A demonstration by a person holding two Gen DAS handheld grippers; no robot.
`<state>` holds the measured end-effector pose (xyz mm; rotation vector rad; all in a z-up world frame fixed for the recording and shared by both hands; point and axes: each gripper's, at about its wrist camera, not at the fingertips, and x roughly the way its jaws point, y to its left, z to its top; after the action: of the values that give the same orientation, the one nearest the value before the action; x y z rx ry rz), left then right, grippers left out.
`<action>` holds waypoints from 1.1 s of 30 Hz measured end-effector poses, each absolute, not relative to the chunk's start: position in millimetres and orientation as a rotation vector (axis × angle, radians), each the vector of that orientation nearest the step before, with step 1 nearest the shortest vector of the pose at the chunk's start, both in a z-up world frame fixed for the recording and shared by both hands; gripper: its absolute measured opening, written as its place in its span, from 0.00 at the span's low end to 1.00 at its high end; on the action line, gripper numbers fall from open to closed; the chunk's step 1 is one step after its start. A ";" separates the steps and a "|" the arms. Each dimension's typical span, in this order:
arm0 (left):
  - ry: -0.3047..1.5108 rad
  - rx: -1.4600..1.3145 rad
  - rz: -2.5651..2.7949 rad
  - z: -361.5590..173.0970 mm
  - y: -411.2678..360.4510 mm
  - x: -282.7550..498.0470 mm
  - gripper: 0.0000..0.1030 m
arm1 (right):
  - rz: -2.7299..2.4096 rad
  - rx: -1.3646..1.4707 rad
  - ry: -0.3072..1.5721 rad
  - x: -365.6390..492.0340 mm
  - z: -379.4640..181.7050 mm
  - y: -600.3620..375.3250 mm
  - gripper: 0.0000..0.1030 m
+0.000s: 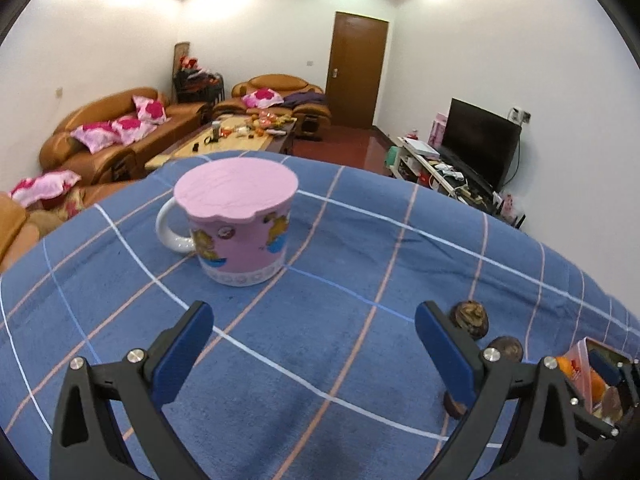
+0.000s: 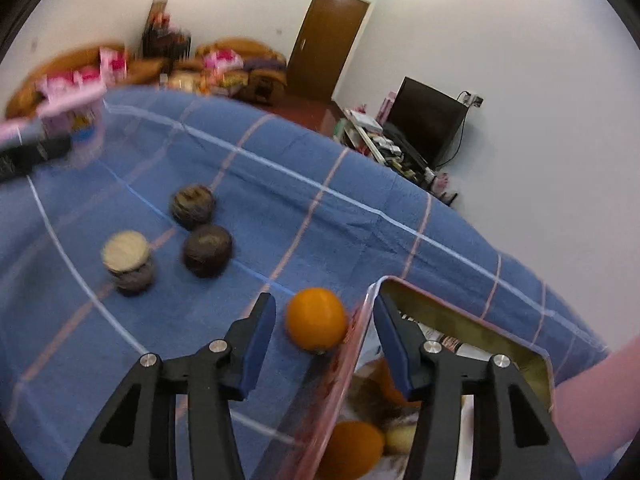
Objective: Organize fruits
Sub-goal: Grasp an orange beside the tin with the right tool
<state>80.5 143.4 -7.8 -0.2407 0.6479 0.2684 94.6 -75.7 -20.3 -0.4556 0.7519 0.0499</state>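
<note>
Fruit lies on a blue checked cloth (image 2: pixel 280 184) that covers the table. In the right wrist view, an orange (image 2: pixel 316 319) rests on the cloth, touching the outer wall of a pink tin box (image 2: pixel 460 312). More oranges and some darker pieces lie inside this box. To the left, well apart from the box, three dark round fruits stand close together: one at the back (image 2: pixel 193 206), one in the middle (image 2: pixel 207 250), and a cut one (image 2: pixel 127 261) with its pale flat face turned up. A pink mug (image 1: pixel 240 228) with a pink lid and a white handle stands upright farther back on the cloth.

The right gripper (image 2: pixel 326 344) points down and forward. Its jaws stand apart, one on each side of the box wall, and the orange is just ahead between them, but the pads do not press on it. A bare forearm (image 2: pixel 600 392) shows at the right edge.

The left gripper (image 1: pixel 314 350) hovers over bare cloth in front of the mug, its jaws spread wide with nothing between them. The dark fruits lie just beyond its right finger.
</note>
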 end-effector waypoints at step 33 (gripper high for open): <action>0.675 -0.119 0.198 -11.8 117.2 87.7 1.00 | 0.182 -0.385 0.675 77.8 26.7 -72.7 0.02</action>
<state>87.7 117.2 -11.8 -0.1190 0.6747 0.1978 77.8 -72.7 26.7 -0.3851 0.6751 0.1825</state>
